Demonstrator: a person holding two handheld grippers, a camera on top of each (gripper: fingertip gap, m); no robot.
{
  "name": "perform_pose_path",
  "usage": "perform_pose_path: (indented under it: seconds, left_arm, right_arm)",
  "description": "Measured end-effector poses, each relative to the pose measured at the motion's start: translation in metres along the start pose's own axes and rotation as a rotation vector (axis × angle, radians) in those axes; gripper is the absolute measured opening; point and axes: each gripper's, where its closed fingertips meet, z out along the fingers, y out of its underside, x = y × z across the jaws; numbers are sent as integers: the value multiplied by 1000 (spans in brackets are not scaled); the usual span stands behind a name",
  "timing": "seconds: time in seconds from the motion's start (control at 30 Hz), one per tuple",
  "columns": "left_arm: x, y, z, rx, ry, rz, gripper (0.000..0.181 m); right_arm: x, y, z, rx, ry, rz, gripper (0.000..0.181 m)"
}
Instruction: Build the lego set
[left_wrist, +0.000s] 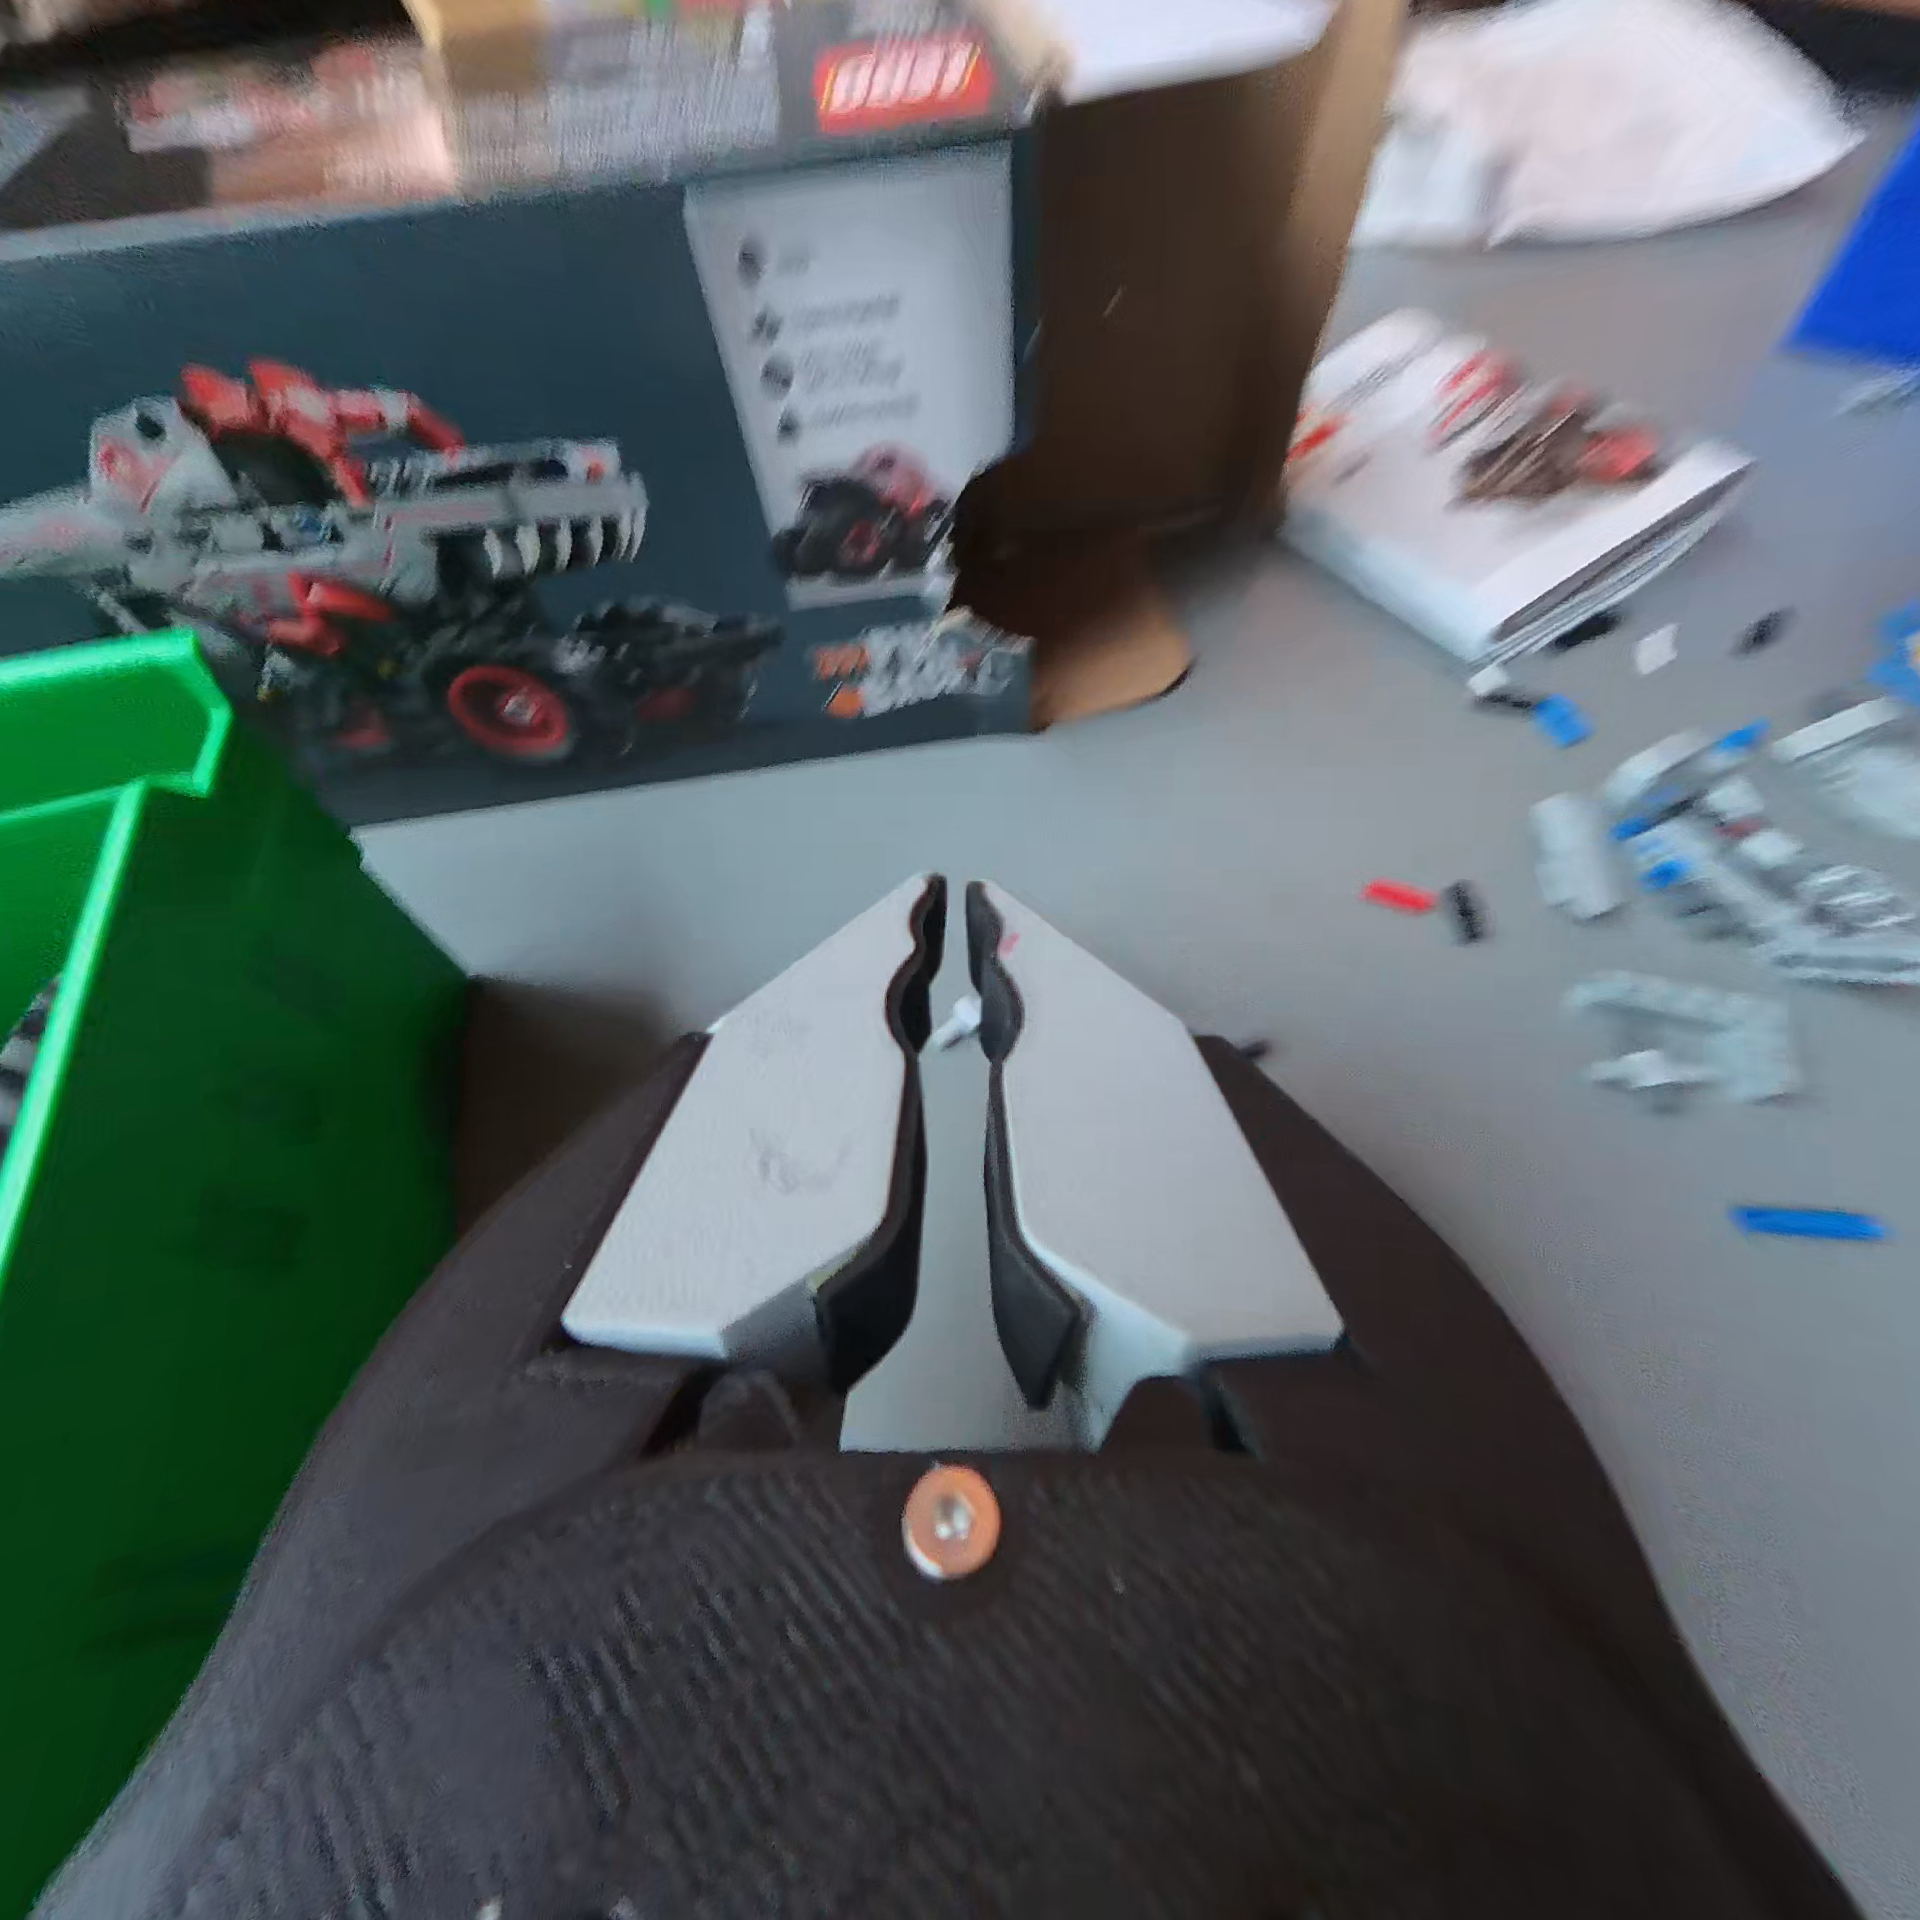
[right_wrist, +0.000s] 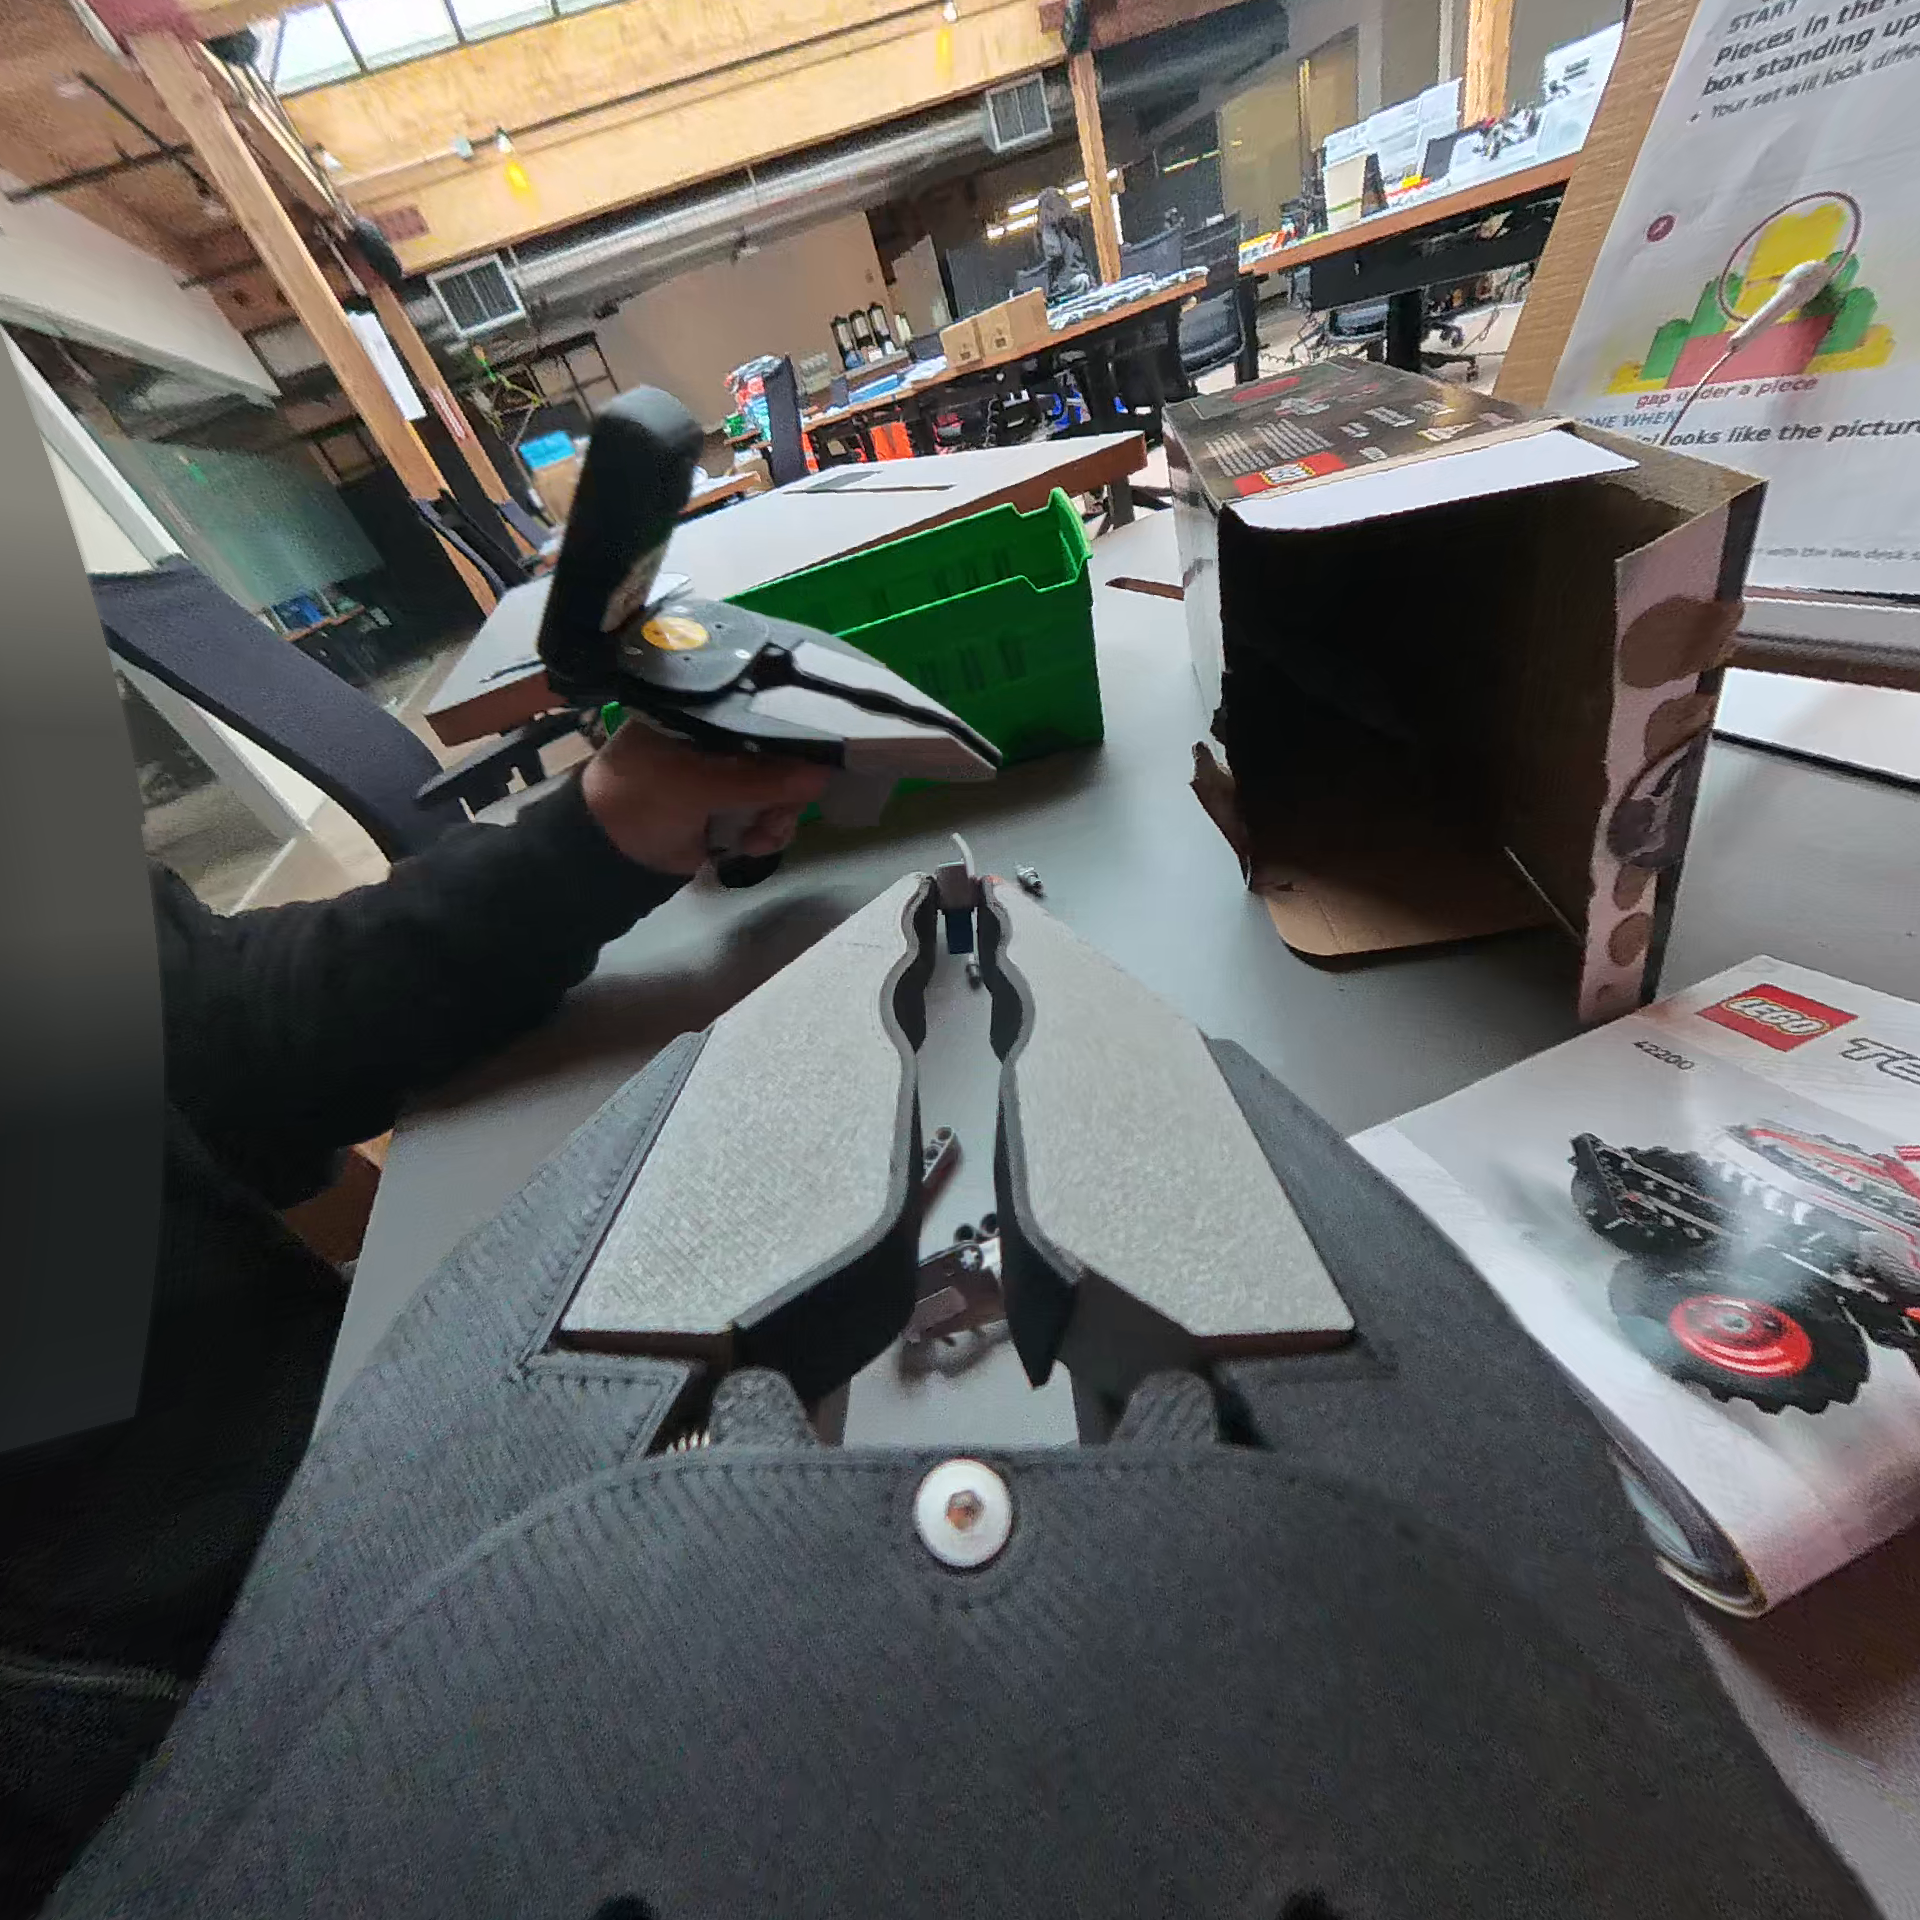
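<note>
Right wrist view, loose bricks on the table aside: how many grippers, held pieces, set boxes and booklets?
Grippers: 2, left gripper and right gripper
Lego piece between the right gripper's tips: 1
Set box: 1
Instruction booklet: 1
Total: 5

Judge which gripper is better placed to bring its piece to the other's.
Probably left. The left gripper hangs free above the table, jaws shut on a small white piece, tips aimed toward the grey-and-blue piece that the right gripper holds.
</note>
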Motion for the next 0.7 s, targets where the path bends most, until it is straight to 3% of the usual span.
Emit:
perform_pose_path:
  seconds: [0.1,0.3,0.37,0.5,0.57,0.7]
  left_arm:
    - [-5,22,13,-97,-2,-16,0]
    - [-10,34,29,-159,-20,5,0]
    - [-2,47,36,-246,23,24,0]
    - [28,51,30,-259,142,-9,0]
    - [35,48,21,-219,144,-23,0]
    - [40,19,-2,21,88,39,1]
  right_arm:
    - [-4,-2,1,11,-10,-7,4]
    - [-7,4,7,-11,3,-62,4]
    - [-4,3,6,-9,36,-120,4]
    - [-9,1,3,25,-29,-143,4]
    - [-14,3,3,31,-99,-109,4]
    - [-14,14,5,11,-146,-72,4]
